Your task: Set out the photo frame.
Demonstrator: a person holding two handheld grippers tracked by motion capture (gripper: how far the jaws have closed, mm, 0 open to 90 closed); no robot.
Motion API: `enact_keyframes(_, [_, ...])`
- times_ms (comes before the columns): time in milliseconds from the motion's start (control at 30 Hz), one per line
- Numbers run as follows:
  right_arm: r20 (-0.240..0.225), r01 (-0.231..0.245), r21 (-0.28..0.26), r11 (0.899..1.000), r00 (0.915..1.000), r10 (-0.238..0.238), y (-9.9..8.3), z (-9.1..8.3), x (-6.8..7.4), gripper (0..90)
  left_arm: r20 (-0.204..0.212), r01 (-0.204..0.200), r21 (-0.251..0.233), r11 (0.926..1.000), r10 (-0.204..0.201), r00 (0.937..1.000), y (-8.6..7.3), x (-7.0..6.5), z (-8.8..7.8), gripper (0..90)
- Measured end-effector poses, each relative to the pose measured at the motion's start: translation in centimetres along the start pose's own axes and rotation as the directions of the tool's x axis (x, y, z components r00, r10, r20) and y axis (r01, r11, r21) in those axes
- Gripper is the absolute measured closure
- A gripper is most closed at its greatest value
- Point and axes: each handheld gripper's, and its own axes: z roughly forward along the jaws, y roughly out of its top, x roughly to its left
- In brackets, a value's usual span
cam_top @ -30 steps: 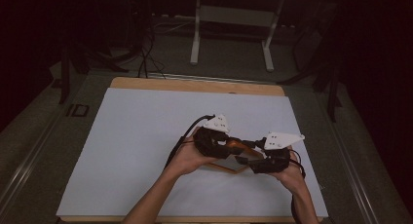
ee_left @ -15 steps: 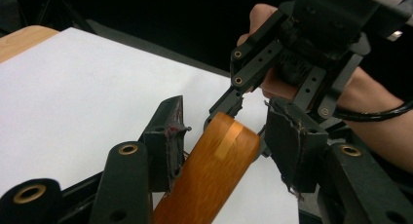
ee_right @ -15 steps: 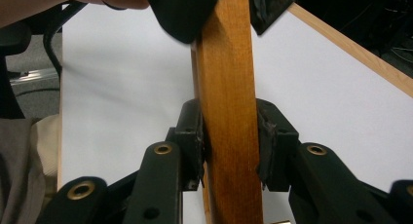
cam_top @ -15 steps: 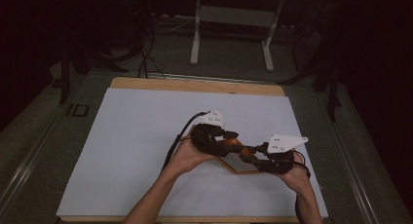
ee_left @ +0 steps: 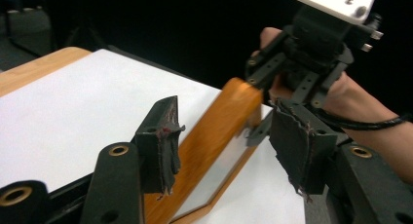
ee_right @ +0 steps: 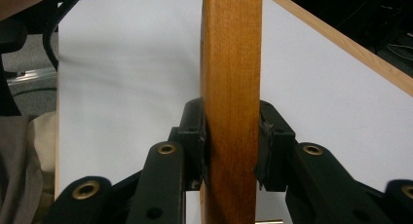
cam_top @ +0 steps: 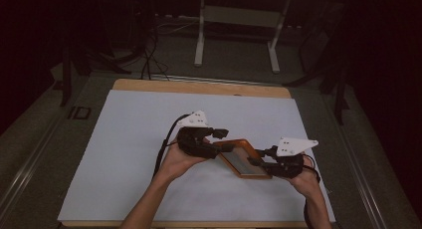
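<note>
A wooden picture frame [cam_top: 245, 162] with a pale panel is held low over the white mat, between the two hands. My right gripper [cam_top: 257, 162] is shut on its near right edge; in the right gripper view both pads [ee_right: 196, 136] press the frame's wooden bar [ee_right: 231, 63], which runs straight up between them. My left gripper [cam_top: 222, 140] is at the frame's left end. In the left gripper view its jaws stand wide apart around the orange-brown frame [ee_left: 219, 131], with a gap to the right pad [ee_left: 299, 141]. Beyond it, the right gripper [ee_left: 272, 104] and its hand hold the far end.
A white mat [cam_top: 129, 139] covers a wooden table [cam_top: 199, 87]. Behind the table a metal stand [cam_top: 236, 35] and cables lie on the dark floor. A cable [cam_top: 166, 139] trails from the left gripper over the mat.
The hands have drawn apart: the right gripper has carried the frame right and toward the person. More of the frame now shows between the grippers.
</note>
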Motion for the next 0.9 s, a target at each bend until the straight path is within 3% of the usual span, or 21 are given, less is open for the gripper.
enact_keyframes(267, [-0.001,0.0,-0.002,1.0,1.0,0.0,-0.1,-0.1,-0.1,68.7,-0.034,0.047,-0.012,0.9988,-0.047,0.9983,-1.7,1.0,-0.5,40.9])
enact_keyframes(533, [-0.004,0.001,-0.005,1.0,1.0,-0.001,-0.4,-0.4,-0.3,68.7,-0.047,0.074,0.012,0.9972,-0.073,0.9962,-3.5,1.9,0.2,37.8])
enact_keyframes(733, [-0.002,0.013,0.009,1.0,0.9999,-0.013,-0.4,-0.5,-0.2,68.7,-0.03,0.063,0.031,0.9975,-0.062,0.9976,-4.7,2.4,1.2,35.6])
enact_keyframes(900, [-0.002,0.016,0.007,1.0,0.9999,-0.016,-0.5,-0.7,-0.4,68.7,-0.048,0.053,0.081,0.9954,-0.049,0.9977,-5.6,2.6,2.5,36.4])
